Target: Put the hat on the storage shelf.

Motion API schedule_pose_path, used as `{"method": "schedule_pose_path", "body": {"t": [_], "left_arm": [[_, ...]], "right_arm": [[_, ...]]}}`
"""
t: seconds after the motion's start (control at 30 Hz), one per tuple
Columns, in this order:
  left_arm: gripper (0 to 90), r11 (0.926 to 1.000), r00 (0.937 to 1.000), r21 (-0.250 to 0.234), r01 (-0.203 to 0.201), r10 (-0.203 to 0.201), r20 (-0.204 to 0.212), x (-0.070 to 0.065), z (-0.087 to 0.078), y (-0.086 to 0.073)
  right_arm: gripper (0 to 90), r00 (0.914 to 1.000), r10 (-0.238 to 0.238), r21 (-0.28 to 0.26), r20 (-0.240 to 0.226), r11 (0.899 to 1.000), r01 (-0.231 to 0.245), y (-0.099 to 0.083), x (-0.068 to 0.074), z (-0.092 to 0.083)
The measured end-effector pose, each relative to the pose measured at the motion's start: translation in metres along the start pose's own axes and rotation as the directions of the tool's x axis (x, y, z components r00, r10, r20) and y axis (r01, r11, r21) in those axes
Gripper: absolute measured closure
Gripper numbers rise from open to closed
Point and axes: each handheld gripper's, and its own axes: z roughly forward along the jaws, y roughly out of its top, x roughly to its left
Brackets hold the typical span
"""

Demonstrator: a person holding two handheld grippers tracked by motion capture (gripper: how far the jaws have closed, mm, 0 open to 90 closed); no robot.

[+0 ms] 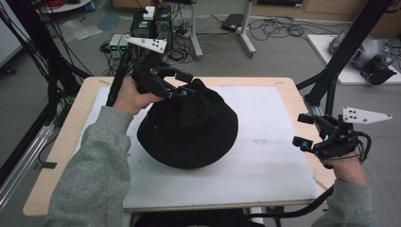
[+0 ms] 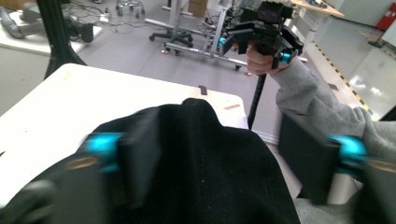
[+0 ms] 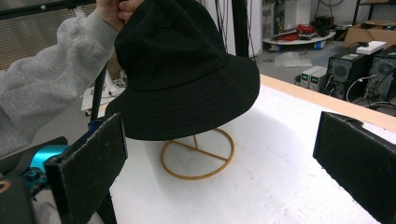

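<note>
One black hat (image 1: 189, 125) sits over a thin yellow wire stand (image 3: 197, 160), whose round base ring rests on the white surface (image 1: 269, 161); the hat's brim hangs well above that ring. The left gripper (image 1: 182, 85) is at the crown, at the hat's far side in the high view. Cloth bunches up into a peak between its jaws, but they stand wide in the left gripper view, so I cannot tell whether they pinch the cloth or just bracket it. The right gripper (image 1: 305, 130) hovers well apart near the surface's right edge, jaws released and holding nothing.

The risks, as I judge them: the stand looks light and narrow, so a sideways pull on the crown could tip it or drag it across the surface. If the left jaws hold just a small fold, the hat could slip free and drop crooked on the stand, or fall beside it. Nothing steadies the base ring, as the right gripper is far from it.

The surface is a white mat on a pale wooden table (image 1: 61, 142), bare apart from the hat and stand. Around it is a workshop floor with tangled cables, black frame poles (image 1: 340, 52), computer boxes (image 3: 359, 70) and other wheeled stands.
</note>
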Motion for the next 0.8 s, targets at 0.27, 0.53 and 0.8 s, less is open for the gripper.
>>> {"method": "schedule_pose_path", "body": {"t": [0.27, 0.53, 0.8], "left_arm": [[8.7, 1.0, 0.9989, 0.003, -0.006, 0.006, -0.046, -0.005, -0.001, 0.001], [8.7, 0.9996, 0.9972, -0.002, -0.028, 0.028, -0.069, -0.015, -0.012, 0.0], [8.7, 0.9983, 0.9958, -0.052, -0.026, 0.021, -0.089, -0.025, -0.034, -0.012]], "right_arm": [[2.0, 1.0, -0.001, 0.005, -0.002, 1.0, 0.001, 0.0, 0.0, 0.0], [2.0, 1.0, 0.003, -0.001, -0.001, 1.0, -0.003, 0.0, -0.001, -0.001], [2.1, 0.9999, 0.01, -0.009, 0.003, 1.0, -0.01, -0.001, -0.003, -0.003]]}}
